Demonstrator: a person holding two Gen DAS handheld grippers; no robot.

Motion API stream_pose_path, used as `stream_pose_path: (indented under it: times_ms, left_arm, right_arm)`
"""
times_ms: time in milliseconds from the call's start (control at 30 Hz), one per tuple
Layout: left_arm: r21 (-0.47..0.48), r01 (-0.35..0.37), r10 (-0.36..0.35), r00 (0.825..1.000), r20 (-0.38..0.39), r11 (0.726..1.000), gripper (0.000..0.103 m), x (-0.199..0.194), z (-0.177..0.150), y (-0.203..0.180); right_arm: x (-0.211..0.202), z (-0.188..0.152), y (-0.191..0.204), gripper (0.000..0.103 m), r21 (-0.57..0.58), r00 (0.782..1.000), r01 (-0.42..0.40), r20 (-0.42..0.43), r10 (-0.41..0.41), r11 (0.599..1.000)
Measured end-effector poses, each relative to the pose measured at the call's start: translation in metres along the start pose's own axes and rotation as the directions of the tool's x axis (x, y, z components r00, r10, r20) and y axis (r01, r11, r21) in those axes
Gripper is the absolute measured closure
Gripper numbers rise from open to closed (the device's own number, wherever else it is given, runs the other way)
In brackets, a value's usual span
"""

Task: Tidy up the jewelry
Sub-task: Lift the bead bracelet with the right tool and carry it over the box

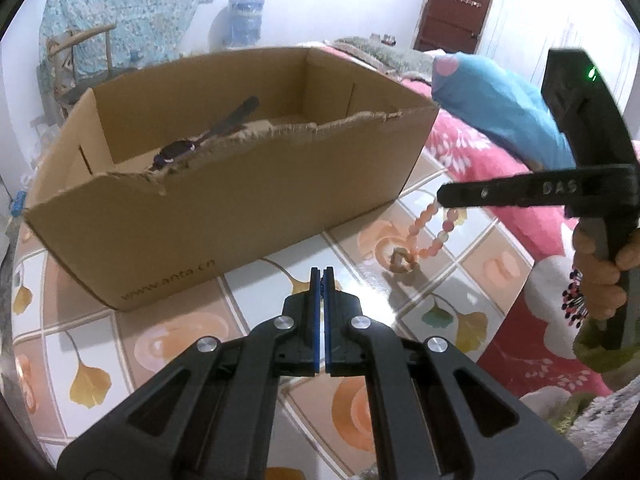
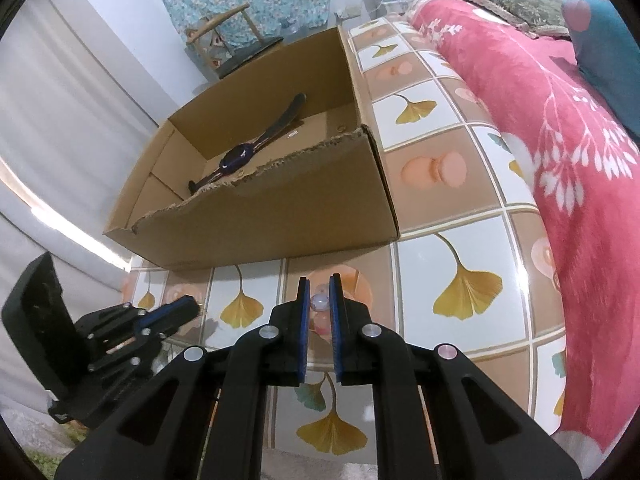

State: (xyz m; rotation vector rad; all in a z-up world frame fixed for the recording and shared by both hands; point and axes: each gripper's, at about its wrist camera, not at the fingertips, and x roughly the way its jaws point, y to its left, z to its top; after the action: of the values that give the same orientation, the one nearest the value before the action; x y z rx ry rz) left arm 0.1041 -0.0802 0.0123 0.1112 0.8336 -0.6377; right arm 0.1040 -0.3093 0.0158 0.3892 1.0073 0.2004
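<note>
A pink bead bracelet (image 1: 434,236) with a tan charm (image 1: 401,261) dangles from my right gripper (image 1: 443,196), just above the table to the right of the box. In the right wrist view my right gripper (image 2: 320,294) is shut on one pale bead (image 2: 320,303) of the bracelet. A torn-edged cardboard box (image 1: 240,200) stands on the table, and a dark wristwatch (image 1: 176,152) lies flat inside it (image 2: 240,158). My left gripper (image 1: 323,278) is shut with nothing in it and hovers over the table before the box's front wall. It also shows at the left of the right wrist view (image 2: 188,306).
The table (image 2: 448,184) has a glossy cover of tiles with ginkgo leaves. A pink floral bedspread (image 2: 560,140) and a blue pillow (image 1: 500,108) border it on the right. A chair (image 2: 228,40) and a water jug (image 1: 244,20) stand behind the box. A person's hand (image 1: 600,276) holds the right gripper's handle.
</note>
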Motion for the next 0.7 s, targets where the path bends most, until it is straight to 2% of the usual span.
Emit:
stream_pose_path:
  times_ms: [100,167,200,233,367,533,700]
  left_arm:
    - [0.000,-0.010,0.010,1.000,0.012,1.000,0.102,-0.004,0.000,-0.001]
    - [-0.010,-0.017,0.017,1.000,0.004,1.000,0.102,-0.002,-0.002,0.000]
    - [-0.014,-0.020,0.020,1.000,0.000,1.000,0.102,-0.002,-0.003,0.002]
    - [-0.022,-0.021,0.021,1.000,-0.005,1.000,0.102,-0.001,-0.004,0.003]
    - [-0.031,-0.028,0.028,1.000,0.007,0.999,0.102,-0.007,-0.005,0.006]
    - [-0.034,-0.035,0.036,0.999,0.037,0.999,0.102,-0.019,-0.004,0.013]
    - [-0.046,-0.034,0.036,0.998,0.047,0.998,0.102,-0.023,-0.003,0.018]
  right_arm:
    - [0.006,-0.004,0.002,0.092,-0.017,0.999,-0.024,-0.040,0.024,1.000]
    - [0.013,-0.008,0.008,0.083,-0.052,0.997,-0.025,-0.069,0.022,0.998]
    - [0.018,-0.009,0.012,0.071,-0.072,0.997,-0.017,-0.079,0.011,0.997]
    - [0.022,-0.011,0.016,0.069,-0.093,0.997,-0.007,-0.082,-0.001,0.996]
    - [0.035,-0.014,0.026,0.069,-0.152,0.994,0.034,-0.096,-0.049,0.988]
    - [0.022,-0.015,0.019,0.069,-0.130,0.995,0.042,-0.083,-0.053,0.991]
    - [0.020,-0.024,0.027,0.069,-0.200,0.992,0.069,-0.095,-0.089,0.977]
